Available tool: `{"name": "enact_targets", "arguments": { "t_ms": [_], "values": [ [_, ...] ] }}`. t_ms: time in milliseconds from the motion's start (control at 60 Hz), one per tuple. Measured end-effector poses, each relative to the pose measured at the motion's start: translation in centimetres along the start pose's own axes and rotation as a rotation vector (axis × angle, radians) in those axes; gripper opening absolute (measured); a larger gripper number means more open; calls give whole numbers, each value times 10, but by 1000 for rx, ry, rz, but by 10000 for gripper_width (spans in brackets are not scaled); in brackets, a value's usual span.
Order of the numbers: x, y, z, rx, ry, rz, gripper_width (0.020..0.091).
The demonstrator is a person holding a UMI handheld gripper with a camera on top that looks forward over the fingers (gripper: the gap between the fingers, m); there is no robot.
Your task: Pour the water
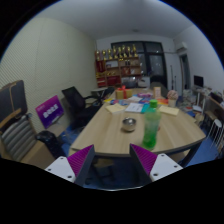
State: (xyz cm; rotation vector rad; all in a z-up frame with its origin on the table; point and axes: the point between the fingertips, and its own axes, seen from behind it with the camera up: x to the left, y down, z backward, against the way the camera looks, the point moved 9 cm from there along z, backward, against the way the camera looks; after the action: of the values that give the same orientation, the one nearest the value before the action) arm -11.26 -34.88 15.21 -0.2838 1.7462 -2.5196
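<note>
Green bottle [151, 126] stands upright on the wooden table [105, 133], centre frame, just ahead of and above the right finger. Metal bowl [128, 124] sits just left of it; contents not discernible. Gripper [113, 160] wide open, holding nothing. Chairs [76, 100] at left, shelves [120, 66] on far wall.

gripper [112, 160] with 2 white fingers [62, 168], triangular magenta pads [82, 158] on inner faces

Chairs: black chair [77, 99] left of the surface [105, 135].
Shelving: stocked shelf [120, 68] against far wall.
</note>
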Motion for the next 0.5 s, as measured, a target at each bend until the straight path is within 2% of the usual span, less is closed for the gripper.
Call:
{"name": "enact_targets", "arguments": {
  "t_ms": [233, 367, 500],
  "values": [
    [-115, 0, -82, -85, 196, 43, 808],
    [-138, -3, -113, -135, 241, 57, 807],
    [-140, -9, -147, -179, 230, 46, 809]
  ]
}}
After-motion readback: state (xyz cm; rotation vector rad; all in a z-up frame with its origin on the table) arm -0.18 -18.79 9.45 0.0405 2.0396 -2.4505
